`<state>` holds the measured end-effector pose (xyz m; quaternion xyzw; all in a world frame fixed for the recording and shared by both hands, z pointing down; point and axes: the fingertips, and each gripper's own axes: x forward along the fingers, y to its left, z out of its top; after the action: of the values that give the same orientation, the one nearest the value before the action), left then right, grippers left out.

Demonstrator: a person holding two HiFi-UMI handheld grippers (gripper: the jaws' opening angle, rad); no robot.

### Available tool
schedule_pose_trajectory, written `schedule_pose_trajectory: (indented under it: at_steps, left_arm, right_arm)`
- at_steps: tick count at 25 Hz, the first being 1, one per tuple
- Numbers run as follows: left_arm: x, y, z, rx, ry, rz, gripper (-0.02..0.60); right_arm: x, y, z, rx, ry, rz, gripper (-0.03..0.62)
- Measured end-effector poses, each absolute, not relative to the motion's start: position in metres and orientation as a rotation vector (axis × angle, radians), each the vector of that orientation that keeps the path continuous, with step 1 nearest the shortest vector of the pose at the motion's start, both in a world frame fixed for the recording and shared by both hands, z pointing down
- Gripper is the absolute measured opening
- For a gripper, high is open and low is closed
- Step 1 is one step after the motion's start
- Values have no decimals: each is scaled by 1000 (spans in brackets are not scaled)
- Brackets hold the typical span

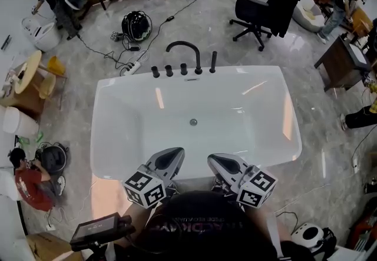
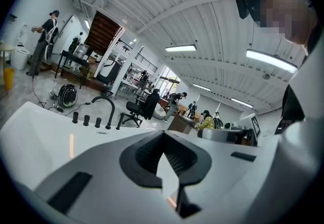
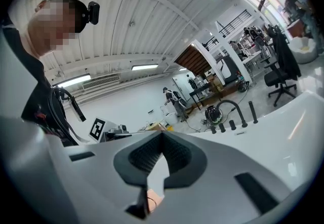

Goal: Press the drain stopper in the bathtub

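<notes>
Both grippers sit over the near rim of the white bathtub [image 1: 118,136], side by side, tips pointing toward the far end, neither one down in the basin. left gripper [image 1: 174,155]: its own view shows the jaws brought together at the tips [image 2: 163,137], nothing between them, only tub surface visible through the gap in the pads. right gripper [image 1: 219,161]: same, jaws together and empty [image 3: 162,134]. Marker cubes [image 1: 144,188] at the back of each gripper, close to the wearer's dark cap [image 1: 206,224]. drain stopper [image 1: 193,122] is on the tub floor, roughly centred, well apart from both grippers and lying between their lines of aim; can't tell if it's up or pressed down. Black arched faucet [image 1: 184,53] with a row of black knobs [image 1: 169,70] on the far rim. Around the tub: black office chair [image 1: 259,15] beyond the far right corner, a white toilet [image 1: 41,33] at upper left with a person standing at it, and a person in a red shirt [image 1: 26,180] crouching on the floor at left.
</notes>
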<state>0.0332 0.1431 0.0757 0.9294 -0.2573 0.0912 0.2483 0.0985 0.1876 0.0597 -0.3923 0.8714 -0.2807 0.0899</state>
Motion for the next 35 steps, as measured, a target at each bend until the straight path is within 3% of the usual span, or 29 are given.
schedule_pose_trajectory:
  at_steps: [35]
  left_arm:
    - [38, 135, 92, 2472, -719, 287, 8]
  right_arm:
    - [108, 171, 76, -1169, 2585, -911, 15]
